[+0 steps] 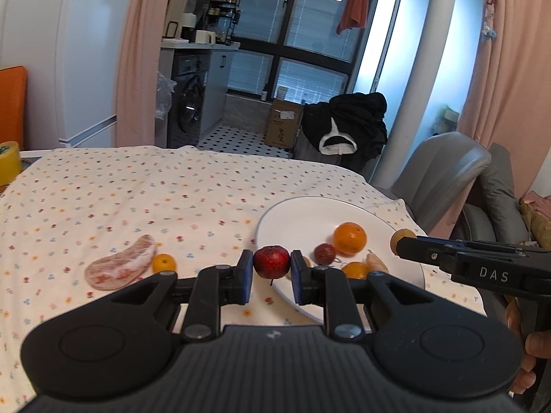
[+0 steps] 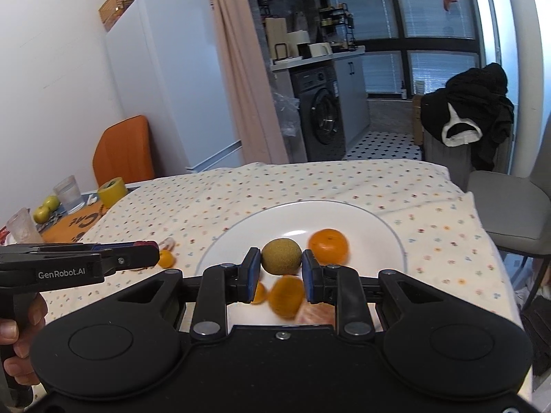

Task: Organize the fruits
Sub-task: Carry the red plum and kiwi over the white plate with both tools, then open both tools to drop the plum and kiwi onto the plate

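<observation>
Both grippers are full: left gripper [image 1: 272,268] squeezes a red apple [image 1: 272,261] at the white plate [image 1: 299,213] edge, right gripper [image 2: 280,272] squeezes a kiwi [image 2: 281,255] above it. Lower each slowly, let go gently beside the orange [image 1: 349,238].

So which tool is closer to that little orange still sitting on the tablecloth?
Left. The left tool, holding the red apple, is just beside the little orange. The right tool, gripping the kiwi, is over the plate, farther away.
</observation>
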